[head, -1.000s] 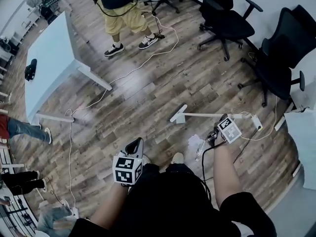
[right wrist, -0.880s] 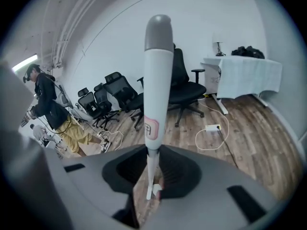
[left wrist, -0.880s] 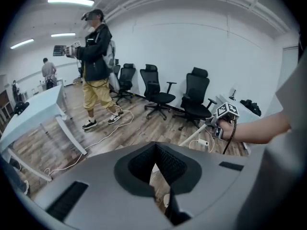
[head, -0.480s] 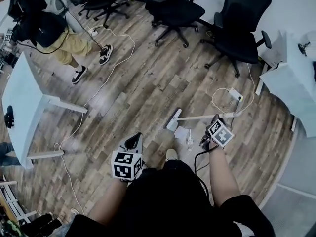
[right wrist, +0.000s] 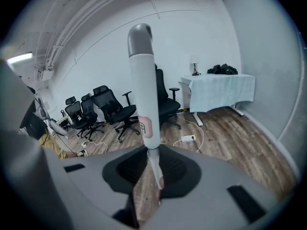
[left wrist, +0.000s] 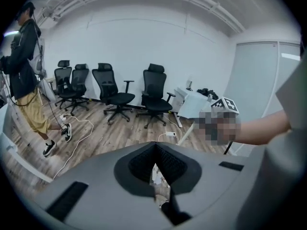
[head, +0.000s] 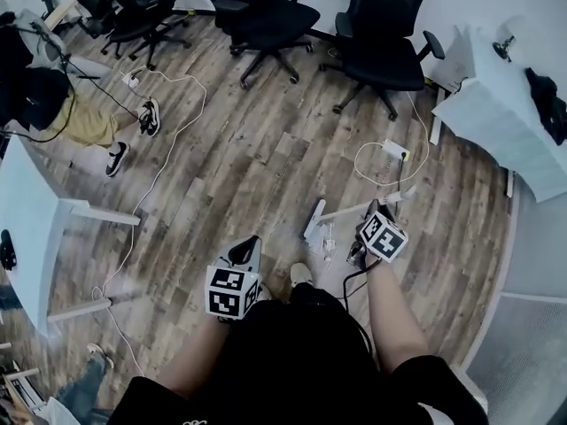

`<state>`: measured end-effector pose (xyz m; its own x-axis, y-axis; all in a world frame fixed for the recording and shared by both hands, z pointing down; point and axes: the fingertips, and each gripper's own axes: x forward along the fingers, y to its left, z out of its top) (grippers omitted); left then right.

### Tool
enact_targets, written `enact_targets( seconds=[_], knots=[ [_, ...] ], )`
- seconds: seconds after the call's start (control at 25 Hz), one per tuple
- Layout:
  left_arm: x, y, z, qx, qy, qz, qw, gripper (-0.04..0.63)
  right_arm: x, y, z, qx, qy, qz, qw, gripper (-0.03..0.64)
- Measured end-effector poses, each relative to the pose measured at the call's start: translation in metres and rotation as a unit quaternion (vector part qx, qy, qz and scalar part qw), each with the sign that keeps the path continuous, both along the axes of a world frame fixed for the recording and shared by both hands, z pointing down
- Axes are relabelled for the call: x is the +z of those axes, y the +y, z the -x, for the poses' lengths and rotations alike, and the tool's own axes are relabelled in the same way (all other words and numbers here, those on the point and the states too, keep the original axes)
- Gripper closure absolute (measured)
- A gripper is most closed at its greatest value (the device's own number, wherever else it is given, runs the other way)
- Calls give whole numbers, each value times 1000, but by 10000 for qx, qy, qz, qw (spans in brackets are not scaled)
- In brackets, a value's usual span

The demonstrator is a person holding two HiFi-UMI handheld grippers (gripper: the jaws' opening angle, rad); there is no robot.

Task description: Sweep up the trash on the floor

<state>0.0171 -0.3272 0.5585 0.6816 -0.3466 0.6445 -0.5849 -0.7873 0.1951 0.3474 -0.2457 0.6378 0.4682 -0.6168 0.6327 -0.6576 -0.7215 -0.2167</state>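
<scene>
- The trash (head: 329, 237), a small pale crumpled clump, is lying on the wooden floor (head: 266, 162) just below the centre of the head view. It is sitting just left of my right gripper and farther from the left one, so the right is the nearer.
- The broom (head: 315, 217) is stretching across that view. Its long axis is running from the white head, just up and left of the trash, to the handle end rising slightly toward the right of the frame.
- My right gripper (head: 366, 222) is clamping the handle partway along. In its own view the white shaft with the grey cap is standing up out of the closed jaws.
- I'm judging that the head is sitting on the far side of the trash, so the sweep is calling for a pull down-frame, toward my feet.
- My left gripper (head: 246, 246) is hanging at lower centre-left, jaws together with nothing between them.
- Office chairs (head: 381, 56) are standing along the top of the frame, well apart from all this.
</scene>
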Motion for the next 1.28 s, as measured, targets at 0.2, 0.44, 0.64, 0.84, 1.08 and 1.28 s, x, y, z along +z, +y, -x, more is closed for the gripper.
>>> enact_targets(
  seconds=[0.2,0.44,0.64,0.84,1.08,1.28],
  knots=[
    [-12,-5,-1,119,174,-68,9998,600,-32,1,24,-216,188,-228,9993,529],
    [-32,-11,-3,235,503,-189,9983,600,-96,-3,52,-595,632,-568,9946,529],
    [-58,-15,-20,391,719,-340,9961,600,-156,-12,84,-1141,1175,-816,9831,530],
    [-102,-15,-51,722,1079,-682,9892,600,-216,-23,118,-1706,1727,-1152,9632,531],
    [-161,-14,-83,899,1545,-1167,9769,600,-283,-27,143,-1988,2153,-1652,9417,531],
    [-196,-12,-98,965,1695,-1364,9713,600,-316,-23,143,-1952,2197,-1842,9379,532]
  ],
)
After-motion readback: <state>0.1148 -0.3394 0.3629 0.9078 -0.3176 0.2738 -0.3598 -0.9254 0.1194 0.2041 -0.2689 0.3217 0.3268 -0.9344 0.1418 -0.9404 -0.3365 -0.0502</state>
